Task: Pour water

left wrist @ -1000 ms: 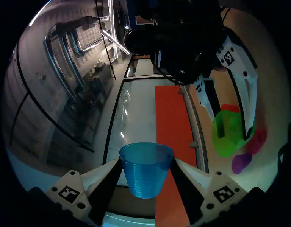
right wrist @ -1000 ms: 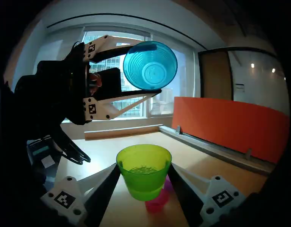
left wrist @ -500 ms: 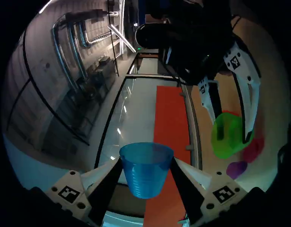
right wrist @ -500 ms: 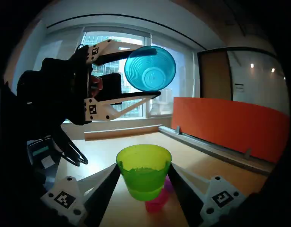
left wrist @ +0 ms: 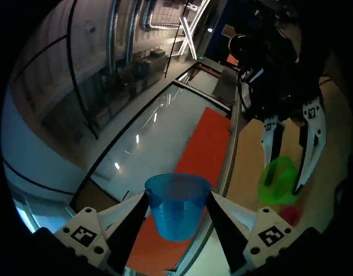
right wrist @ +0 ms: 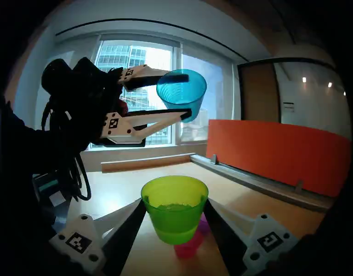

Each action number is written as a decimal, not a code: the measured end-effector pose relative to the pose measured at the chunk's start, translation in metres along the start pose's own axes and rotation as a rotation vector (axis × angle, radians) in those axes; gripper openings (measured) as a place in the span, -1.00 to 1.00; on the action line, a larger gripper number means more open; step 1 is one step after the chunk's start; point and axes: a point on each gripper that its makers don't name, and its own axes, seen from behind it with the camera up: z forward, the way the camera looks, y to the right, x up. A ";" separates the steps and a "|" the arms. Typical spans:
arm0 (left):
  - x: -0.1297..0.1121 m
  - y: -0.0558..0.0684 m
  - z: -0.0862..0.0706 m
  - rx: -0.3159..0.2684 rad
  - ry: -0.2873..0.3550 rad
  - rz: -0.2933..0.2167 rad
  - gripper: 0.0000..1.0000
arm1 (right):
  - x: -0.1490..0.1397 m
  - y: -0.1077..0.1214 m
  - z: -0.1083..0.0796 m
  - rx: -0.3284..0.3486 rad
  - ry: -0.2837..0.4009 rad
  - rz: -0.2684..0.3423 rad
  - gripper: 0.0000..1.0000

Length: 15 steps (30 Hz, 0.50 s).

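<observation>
Light wooden table point(right wrist: 130, 184) by a big window point(right wrist: 199, 50), orange partition point(right wrist: 277, 147) along its far right edge, open tabletop on the left; right gripper point(right wrist: 174, 208) is clamped on the green water cup point(right wrist: 174, 221) at lower centre, left gripper point(left wrist: 177, 202) squeezes the blue cup point(left wrist: 177, 221) up high, its view catching ceiling pipes point(left wrist: 114, 37).

Left gripper view: lens just behind left gripper point(left wrist: 177, 197), blue cup point(left wrist: 177, 216) right up close between its fingers. View rolled hard, aimed up and sideways; orange partition point(left wrist: 197, 152) runs diagonal, ceiling pipes point(left wrist: 116, 32) up top. Right gripper point(left wrist: 283, 181) with green cup point(left wrist: 276, 187) farther off, at right edge.

Right gripper view: lens low behind right gripper point(right wrist: 174, 202), level, facing across table point(right wrist: 126, 184) to window point(right wrist: 139, 83). Green cup point(right wrist: 174, 216) close in. Left gripper point(right wrist: 189, 94) and blue cup point(right wrist: 181, 92) higher, upper left, farther off.

Shared: both cups, both grippers, orange partition point(right wrist: 282, 152).
</observation>
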 end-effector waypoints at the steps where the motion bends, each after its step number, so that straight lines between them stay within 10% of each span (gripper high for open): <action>1: -0.001 0.000 0.000 -0.001 0.000 -0.028 0.70 | 0.000 0.000 0.000 0.000 0.001 0.001 0.77; 15: -0.001 -0.010 -0.003 -0.008 0.017 -0.385 0.70 | 0.002 -0.002 0.000 0.000 0.001 -0.005 0.78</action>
